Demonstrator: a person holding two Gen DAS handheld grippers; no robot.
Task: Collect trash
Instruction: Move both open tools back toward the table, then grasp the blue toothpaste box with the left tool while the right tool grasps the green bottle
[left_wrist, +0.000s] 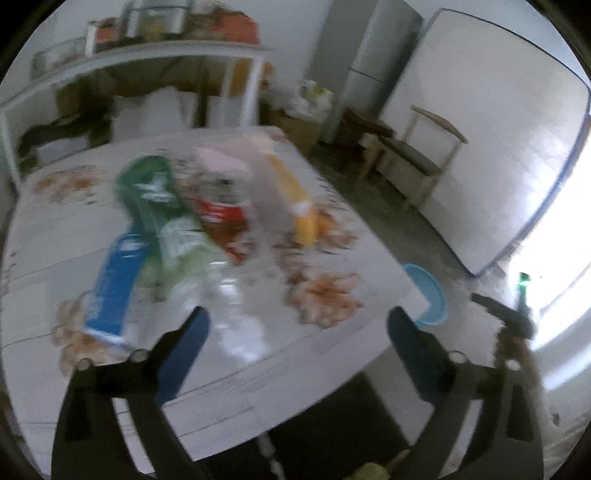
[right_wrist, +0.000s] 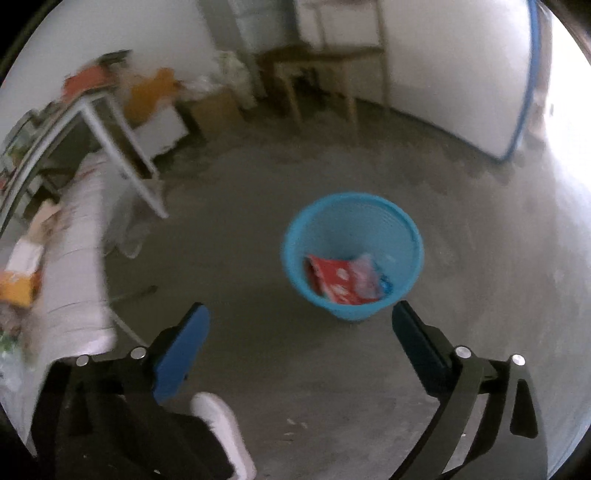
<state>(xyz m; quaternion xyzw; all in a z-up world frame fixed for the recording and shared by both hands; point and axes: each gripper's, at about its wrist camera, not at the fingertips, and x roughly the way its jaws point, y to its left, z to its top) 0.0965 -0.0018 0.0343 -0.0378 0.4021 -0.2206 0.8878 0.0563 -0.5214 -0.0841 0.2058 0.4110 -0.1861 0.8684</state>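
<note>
A bare grey concrete floor (right_wrist: 258, 229) runs to white walls. Only the right wrist view shows inside the round blue plastic mesh bin (right_wrist: 352, 254): a red printed wrapper (right_wrist: 334, 278). The left wrist view shows a floral-clothed table (left_wrist: 332, 266) with blurred packets, among them a blue carton (left_wrist: 114, 284), and just the bin's rim past the table's corner. The left gripper (left_wrist: 297, 325) and right gripper (right_wrist: 301, 319) both gape wide, empty.

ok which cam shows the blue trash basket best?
Right wrist view: the whole blue trash basket stands on the floor ahead of the open right gripper, with a red wrapper visible inside. The left wrist view shows only a blurred slice of its rim past the table corner.
</note>
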